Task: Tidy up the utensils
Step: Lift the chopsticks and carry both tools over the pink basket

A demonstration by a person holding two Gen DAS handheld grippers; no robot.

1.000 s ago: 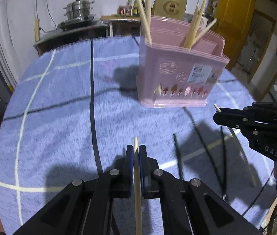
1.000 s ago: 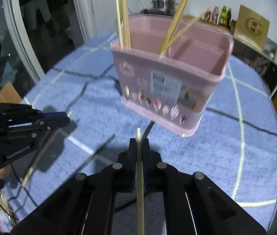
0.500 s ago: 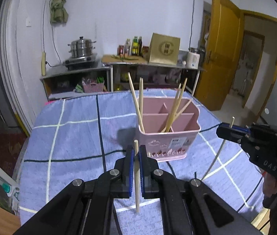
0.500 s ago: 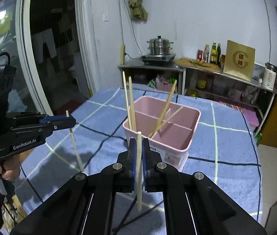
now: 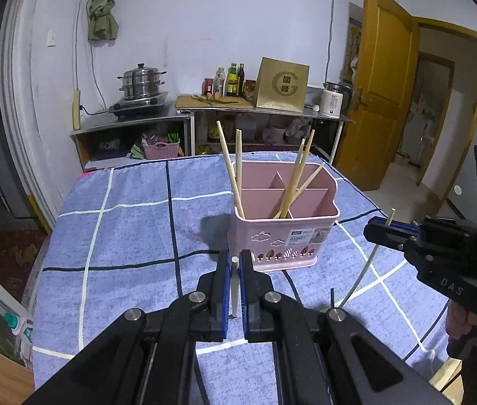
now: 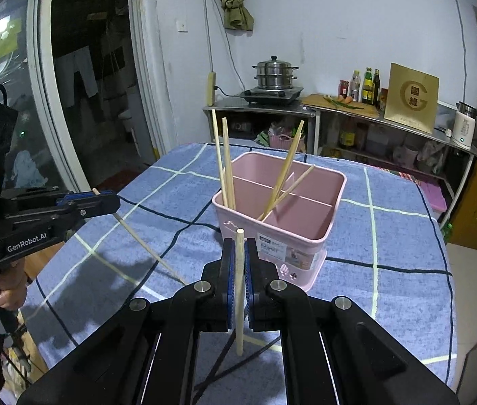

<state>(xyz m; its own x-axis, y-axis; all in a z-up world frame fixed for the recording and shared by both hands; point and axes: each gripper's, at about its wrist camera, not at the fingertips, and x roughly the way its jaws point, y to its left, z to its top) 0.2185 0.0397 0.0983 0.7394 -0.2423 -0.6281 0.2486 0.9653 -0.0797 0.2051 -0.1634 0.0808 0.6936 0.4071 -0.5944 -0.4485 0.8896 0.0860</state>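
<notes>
A pink divided utensil basket (image 5: 284, 229) (image 6: 292, 216) stands on the blue checked tablecloth and holds several wooden chopsticks (image 5: 230, 172) (image 6: 225, 165). My left gripper (image 5: 235, 270) (image 6: 103, 199) is shut on a wooden chopstick (image 5: 234, 287) (image 6: 147, 249), held upright above the table, near side of the basket. My right gripper (image 6: 239, 263) (image 5: 378, 227) is shut on another wooden chopstick (image 6: 239, 290) (image 5: 360, 280), held to the right of the basket.
The table (image 5: 120, 236) is covered by the blue cloth. Behind it a metal counter (image 5: 130, 121) carries a steamer pot, bottles, a gold box and a kettle. A yellow door (image 5: 383, 94) stands at the right. Dark thin sticks (image 6: 218, 361) lie near the front edge.
Both grippers have lifted and pulled back from the table with their chopsticks. The basket now looks farther away and lower in both views.
</notes>
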